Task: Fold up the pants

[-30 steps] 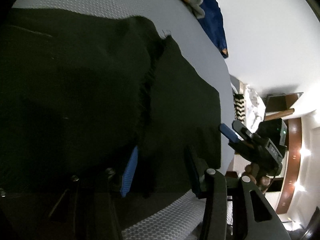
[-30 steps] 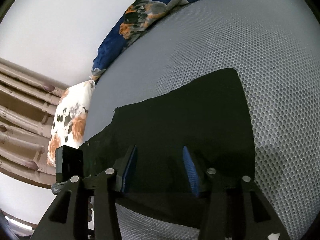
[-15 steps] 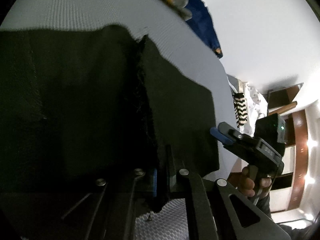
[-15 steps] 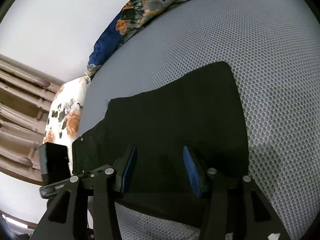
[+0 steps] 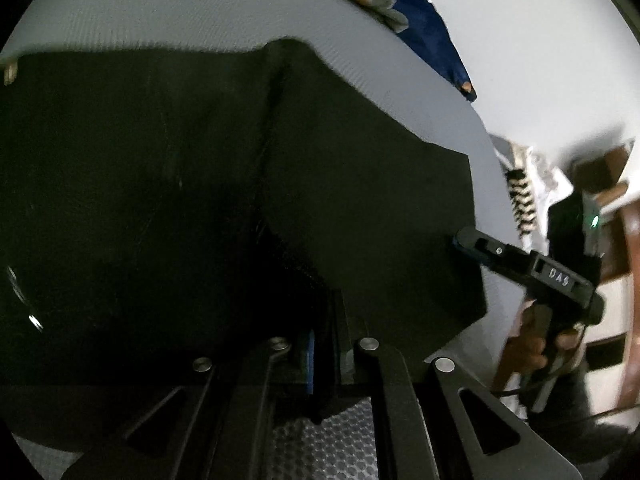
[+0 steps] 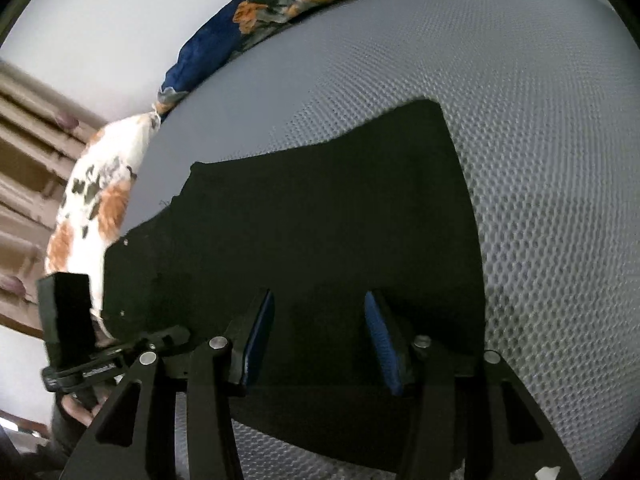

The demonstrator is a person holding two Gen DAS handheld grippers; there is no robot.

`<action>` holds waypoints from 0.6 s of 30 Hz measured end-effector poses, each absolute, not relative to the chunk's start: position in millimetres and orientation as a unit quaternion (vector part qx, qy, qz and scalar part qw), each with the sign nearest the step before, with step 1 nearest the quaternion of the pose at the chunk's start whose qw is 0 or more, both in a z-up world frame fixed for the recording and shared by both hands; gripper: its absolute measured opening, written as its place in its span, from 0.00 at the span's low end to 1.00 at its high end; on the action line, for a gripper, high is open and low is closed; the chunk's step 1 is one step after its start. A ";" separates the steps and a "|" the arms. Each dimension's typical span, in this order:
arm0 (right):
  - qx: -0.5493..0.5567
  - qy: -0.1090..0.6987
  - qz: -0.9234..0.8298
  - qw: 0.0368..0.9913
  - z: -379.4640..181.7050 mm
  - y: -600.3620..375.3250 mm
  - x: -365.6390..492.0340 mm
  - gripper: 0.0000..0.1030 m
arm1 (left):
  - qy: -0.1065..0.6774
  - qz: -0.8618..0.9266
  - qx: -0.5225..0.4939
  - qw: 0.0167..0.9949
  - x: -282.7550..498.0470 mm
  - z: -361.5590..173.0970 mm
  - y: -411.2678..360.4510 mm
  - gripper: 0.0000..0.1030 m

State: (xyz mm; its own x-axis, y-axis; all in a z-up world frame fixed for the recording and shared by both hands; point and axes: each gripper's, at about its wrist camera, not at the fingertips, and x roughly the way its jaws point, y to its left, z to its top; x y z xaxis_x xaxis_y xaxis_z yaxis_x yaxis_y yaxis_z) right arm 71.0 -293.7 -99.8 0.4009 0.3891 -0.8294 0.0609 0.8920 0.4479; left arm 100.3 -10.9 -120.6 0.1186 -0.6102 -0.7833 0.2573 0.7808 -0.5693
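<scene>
Black pants (image 5: 168, 200) lie spread on a grey mesh mattress (image 6: 540, 160) and fill most of the left wrist view. My left gripper (image 5: 320, 360) is shut on a fold of the pants at their near edge, and the cloth bunches up between its blue pads. In the right wrist view the pants (image 6: 320, 220) lie flat, and my right gripper (image 6: 318, 340) stands open just above their near edge with the blue pads apart. The left wrist view shows the right gripper (image 5: 466, 242) at the pants' right edge, with a hand on its handle. At the lower left of the right wrist view is the left gripper (image 6: 172, 336).
A blue flowered blanket (image 6: 280, 8) lies bunched at the far edge of the mattress against a white wall. A white and orange flowered pillow (image 6: 96, 208) sits at the left. Brown wooden furniture (image 5: 628, 248) stands beyond the mattress at the right.
The left gripper's jaws closed on the pants' fold and drew the cloth up slightly. The right gripper sank closer to the pants with its jaws as wide as before.
</scene>
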 end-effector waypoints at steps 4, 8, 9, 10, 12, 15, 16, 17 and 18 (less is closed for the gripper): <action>0.188 0.526 0.093 0.824 -89.6 -295.8 82.3 0.45 | 0.577 -0.297 -0.126 0.750 104.0 -111.1 -12.4 0.07; 0.182 0.522 0.081 0.829 -86.4 -299.7 93.7 0.45 | 0.594 -0.286 -0.083 0.747 104.9 -118.4 -14.8 0.07; 0.183 0.522 0.079 0.829 -86.5 -300.9 95.4 0.45 | 0.592 -0.289 -0.084 0.748 103.9 -118.7 -13.0 0.08; 0.184 0.522 0.078 0.829 -87.2 -303.0 96.8 0.45 | 0.592 -0.288 -0.084 0.748 103.0 -117.9 -10.6 0.09; 0.182 0.523 0.073 0.829 -87.8 -305.5 99.6 0.45 | 0.592 -0.280 -0.079 0.752 103.3 -113.2 -4.6 0.14; 0.171 0.509 0.063 0.841 -80.9 -309.8 104.1 0.45 | 0.563 -0.272 -0.071 0.777 106.5 -95.6 2.5 0.17; 0.167 0.505 0.058 0.845 -78.7 -310.4 105.8 0.45 | 0.550 -0.274 -0.072 0.785 109.7 -88.7 3.7 0.17; 0.163 0.500 0.056 0.848 -76.5 -311.8 108.7 0.45 | 0.540 -0.277 -0.075 0.791 112.9 -84.0 2.8 0.17; 0.162 0.496 0.054 0.851 -75.2 -313.6 112.0 0.45 | 0.534 -0.279 -0.079 0.794 116.1 -81.2 0.9 0.18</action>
State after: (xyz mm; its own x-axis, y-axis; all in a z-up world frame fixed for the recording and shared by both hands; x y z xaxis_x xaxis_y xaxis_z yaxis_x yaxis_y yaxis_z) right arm 112.0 -313.6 -75.2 0.5014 0.2522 -0.8276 0.0691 0.9419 0.3289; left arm 116.1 0.9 -81.2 0.2745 -0.5273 -0.8041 0.3583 0.8321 -0.4234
